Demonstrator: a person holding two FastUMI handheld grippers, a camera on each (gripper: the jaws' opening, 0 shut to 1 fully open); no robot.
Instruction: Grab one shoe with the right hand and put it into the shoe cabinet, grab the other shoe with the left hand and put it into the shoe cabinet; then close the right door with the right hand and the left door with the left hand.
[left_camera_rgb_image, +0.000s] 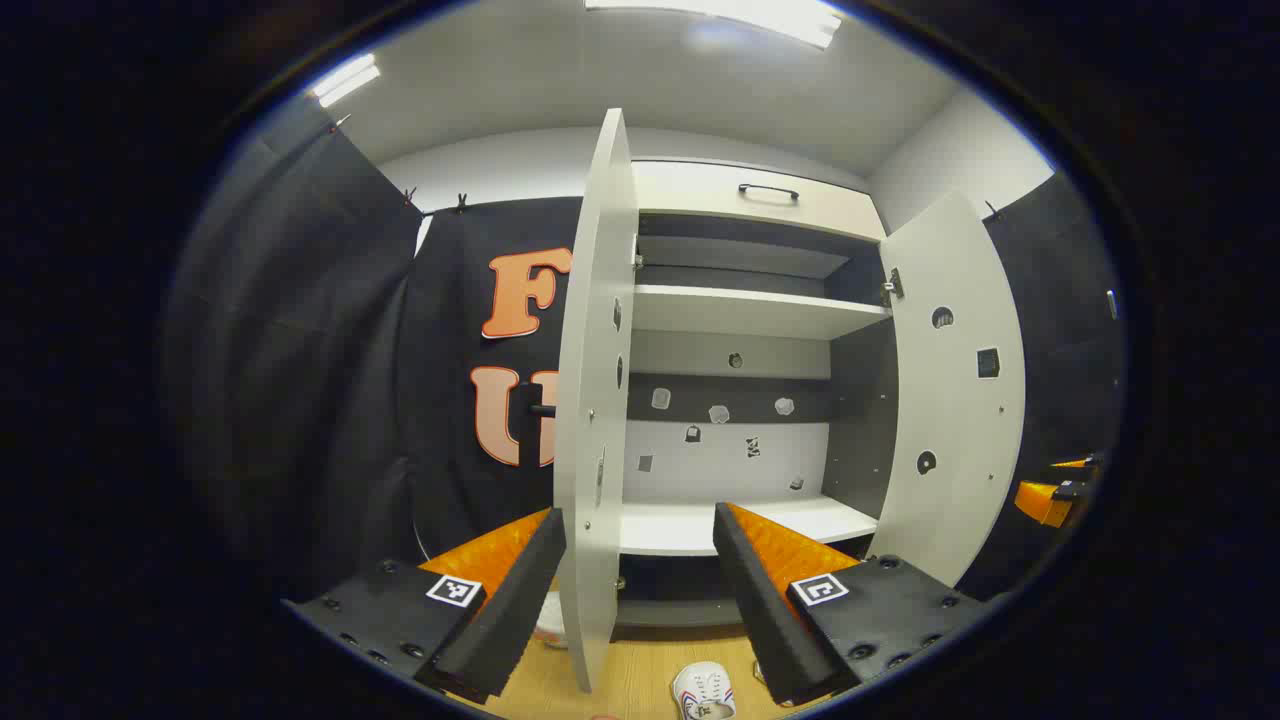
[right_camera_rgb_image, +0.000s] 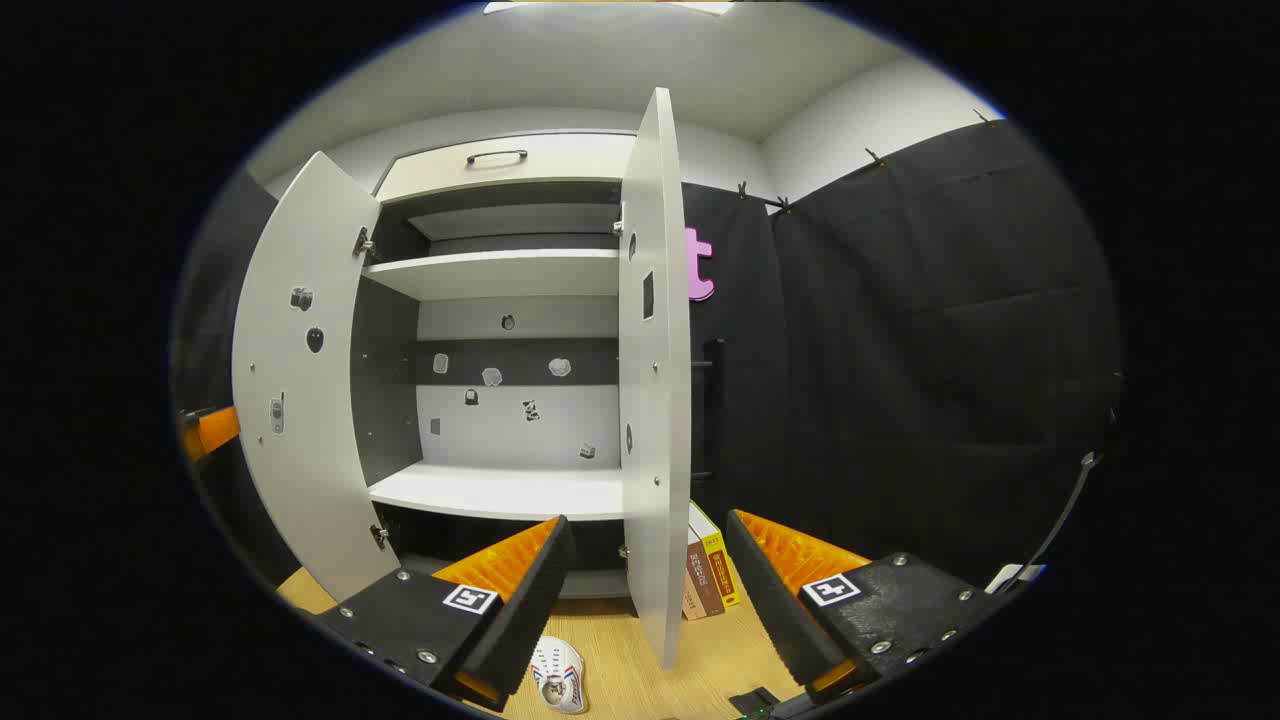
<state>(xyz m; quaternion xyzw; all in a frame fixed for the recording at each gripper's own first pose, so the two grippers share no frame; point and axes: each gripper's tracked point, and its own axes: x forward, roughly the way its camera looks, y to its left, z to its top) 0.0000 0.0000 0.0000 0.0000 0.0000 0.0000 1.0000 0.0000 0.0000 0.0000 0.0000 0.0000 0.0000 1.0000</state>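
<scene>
Lying below the right gripper (right_camera_rgb_image: 645, 590), a shoe (right_camera_rgb_image: 558, 676).

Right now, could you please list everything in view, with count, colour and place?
Shoe cabinet: one, white with dark inner panels, ahead, shelves bare.
Cabinet doors: two, white, both open; left door, right door.
Top drawer: one, white with dark handle, above the shelves.
Shoes: white; one on the wooden floor before the cabinet, one low in the left gripper view.
Books: boxed set, beside the right door.
Left gripper: jaws open, empty.
Right gripper: jaws open, empty.
</scene>
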